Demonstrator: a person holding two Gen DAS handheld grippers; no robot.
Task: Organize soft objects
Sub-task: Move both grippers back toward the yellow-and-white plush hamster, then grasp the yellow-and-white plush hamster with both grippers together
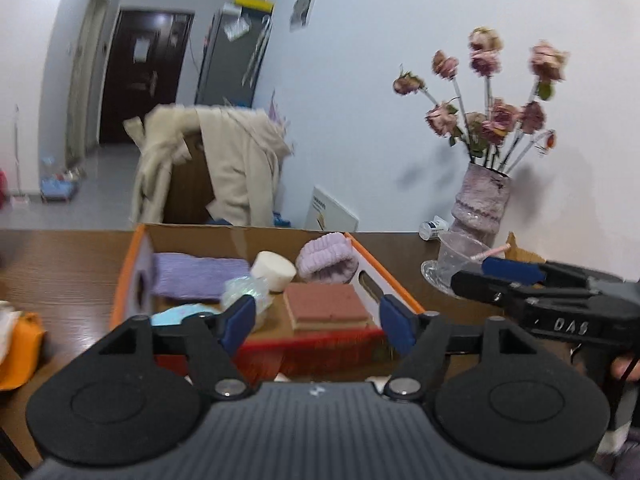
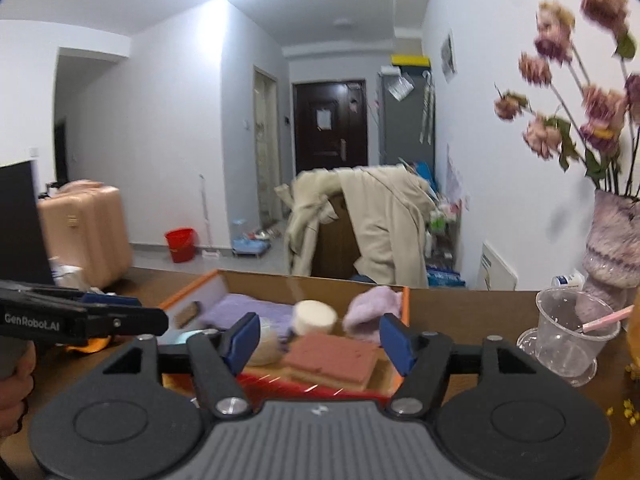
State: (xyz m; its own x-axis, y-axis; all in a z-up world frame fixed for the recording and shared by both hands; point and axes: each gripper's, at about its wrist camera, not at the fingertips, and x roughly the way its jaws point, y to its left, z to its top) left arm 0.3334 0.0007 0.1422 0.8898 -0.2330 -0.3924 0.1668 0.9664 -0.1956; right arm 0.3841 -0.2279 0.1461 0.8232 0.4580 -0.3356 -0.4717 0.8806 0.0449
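With both claws spread and holding nothing, the left gripper and right gripper hover just short of the box, probably between picks. Inside lie a sponge, white roll, purple cloth and headband. Its near rim is low; the cup and vase crowd the right.

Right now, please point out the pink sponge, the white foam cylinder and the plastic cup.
pink sponge (image 1: 326, 300), left wrist view, top face.
white foam cylinder (image 1: 274, 269), left wrist view, round top.
plastic cup (image 2: 570, 330), right wrist view, side wall.
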